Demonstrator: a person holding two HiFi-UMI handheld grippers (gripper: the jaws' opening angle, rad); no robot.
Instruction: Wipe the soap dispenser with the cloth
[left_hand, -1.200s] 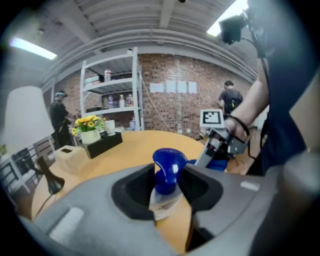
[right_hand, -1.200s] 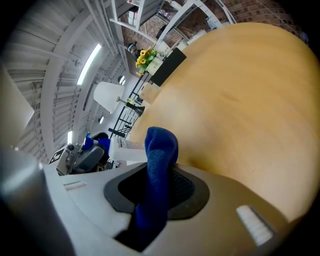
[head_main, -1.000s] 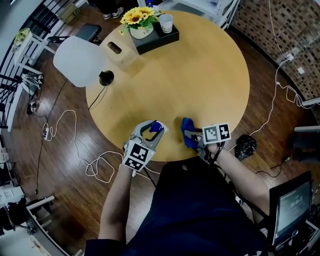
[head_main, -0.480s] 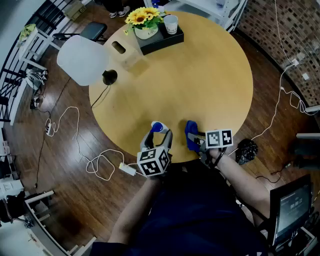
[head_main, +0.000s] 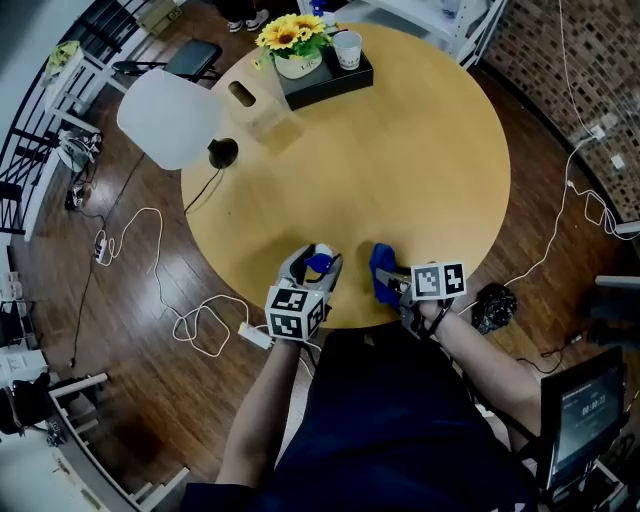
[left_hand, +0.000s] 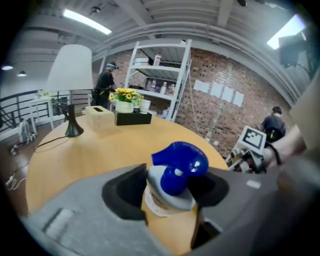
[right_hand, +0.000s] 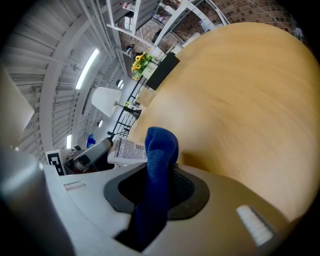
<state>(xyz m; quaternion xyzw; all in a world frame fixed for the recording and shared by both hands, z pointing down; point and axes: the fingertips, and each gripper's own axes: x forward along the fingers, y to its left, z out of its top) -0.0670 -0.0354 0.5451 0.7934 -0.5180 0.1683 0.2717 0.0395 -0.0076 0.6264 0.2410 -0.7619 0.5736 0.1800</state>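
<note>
The soap dispenser (head_main: 318, 264), a pale bottle with a blue pump, stands near the front edge of the round wooden table (head_main: 420, 170). My left gripper (head_main: 313, 260) is around it. In the left gripper view the bottle (left_hand: 172, 187) fills the gap, and both pads touch its sides. These jaws have just been closing on it. To its right, my right gripper (head_main: 386, 280) is shut on a folded blue cloth (head_main: 379, 266). The cloth (right_hand: 160, 160) sticks up between the jaws. The dispenser's label (right_hand: 128, 149) shows just left of the cloth, a small gap away.
At the table's far side are a black tray (head_main: 322, 78) with sunflowers and a cup (head_main: 348, 47), a wooden box (head_main: 250, 104) and a white lamp (head_main: 167, 118). White cables (head_main: 200, 325) lie on the floor to the left. A monitor (head_main: 580, 420) stands at lower right.
The left gripper rolled upright and shifted right along the table edge. Its jaws opened, then closed around the upright dispenser. The right gripper and cloth stayed put.
</note>
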